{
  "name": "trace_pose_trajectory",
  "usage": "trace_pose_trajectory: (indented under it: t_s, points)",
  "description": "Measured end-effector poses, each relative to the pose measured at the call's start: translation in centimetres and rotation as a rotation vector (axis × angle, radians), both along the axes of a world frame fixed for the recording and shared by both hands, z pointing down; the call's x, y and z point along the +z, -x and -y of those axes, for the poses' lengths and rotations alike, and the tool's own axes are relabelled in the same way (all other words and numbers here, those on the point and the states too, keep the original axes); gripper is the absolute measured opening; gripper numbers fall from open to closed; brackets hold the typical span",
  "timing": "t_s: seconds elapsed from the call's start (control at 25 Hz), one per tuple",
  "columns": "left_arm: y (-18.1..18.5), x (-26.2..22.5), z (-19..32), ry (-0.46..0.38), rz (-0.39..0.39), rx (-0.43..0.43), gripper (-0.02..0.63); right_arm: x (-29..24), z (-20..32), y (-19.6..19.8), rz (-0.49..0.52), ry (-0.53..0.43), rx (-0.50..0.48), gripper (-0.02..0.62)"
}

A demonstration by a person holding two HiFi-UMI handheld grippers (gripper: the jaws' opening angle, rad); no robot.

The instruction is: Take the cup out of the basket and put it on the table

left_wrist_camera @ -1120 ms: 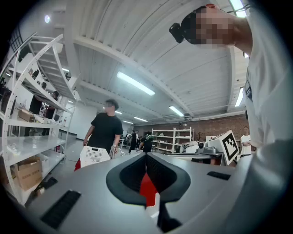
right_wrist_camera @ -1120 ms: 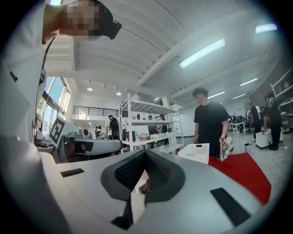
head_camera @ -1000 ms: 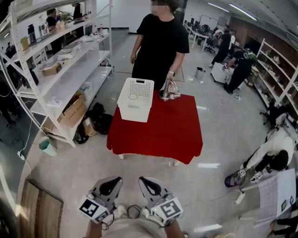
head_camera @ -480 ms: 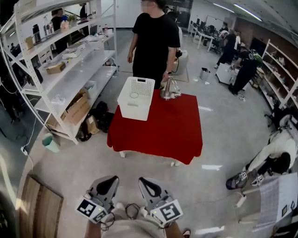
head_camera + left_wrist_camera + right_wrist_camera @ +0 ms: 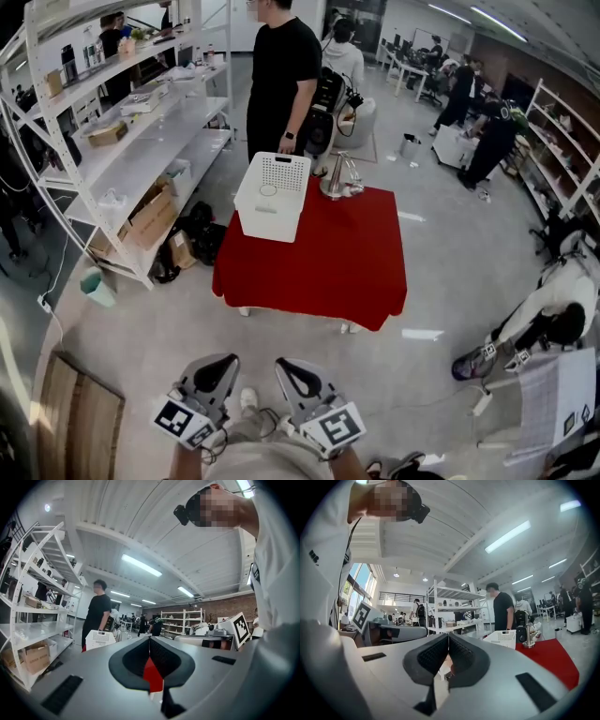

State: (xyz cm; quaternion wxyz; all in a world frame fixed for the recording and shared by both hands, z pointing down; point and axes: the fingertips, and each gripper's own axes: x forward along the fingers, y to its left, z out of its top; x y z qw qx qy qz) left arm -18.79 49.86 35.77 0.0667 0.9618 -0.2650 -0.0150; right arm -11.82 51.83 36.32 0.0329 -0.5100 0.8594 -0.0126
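Note:
The white perforated basket [image 5: 273, 195] stands at the far left of the red-clothed table [image 5: 319, 267], a few steps ahead of me. A faint round rim [image 5: 268, 191] shows in the basket; I cannot tell whether it is the cup. My left gripper [image 5: 231, 361] and right gripper [image 5: 281, 364] hang side by side at the bottom of the head view, far from the table, both shut and empty. The left gripper [image 5: 149, 640] looks level at the basket [image 5: 99, 638]. The right gripper [image 5: 448, 637] sees the basket [image 5: 505, 638] to its right.
A shiny metal stand [image 5: 339, 178] sits on the table beside the basket. A person in black [image 5: 280, 70] stands just behind the table's far left. White shelving [image 5: 122, 141] with boxes runs along the left. Bare floor lies between me and the table.
The person in black has stepped from behind the table's middle toward its far left, hand off the metal stand. Both grippers have stayed low, shut and side by side.

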Motion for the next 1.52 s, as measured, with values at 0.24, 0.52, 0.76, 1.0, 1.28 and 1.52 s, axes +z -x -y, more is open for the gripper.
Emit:
trace_pose_trajectory:
  t_s: [0.24,0.52,0.76,1.0,1.28,1.52]
  points:
    - [0.6,0.6,3.6,0.003,0.006,0.034,0.011,0.6,3.6,0.6,0.013,0.022,0.031,0.009]
    - [1.0,1.0,8.6,0.009,0.003,0.071,0.011,0.9,8.8,1.3,0.033,0.028,0.063,0.008]
    - [1.7,1.2,12.4,0.008,-0.010,0.101,0.011,1.4,12.9,2.0,0.037,0.039,0.089,0.009]
    - [2.6,1.2,15.8,0.009,-0.008,0.121,0.011,2.2,15.8,2.8,0.019,0.067,0.106,0.009]
    - [3.0,0.9,18.3,0.015,-0.029,0.144,0.011,1.3,18.1,3.8,0.046,0.047,0.138,0.009]
    - [2.5,1.4,20.0,0.031,-0.032,0.144,0.011,1.6,19.7,3.2,0.040,0.066,0.144,0.009]
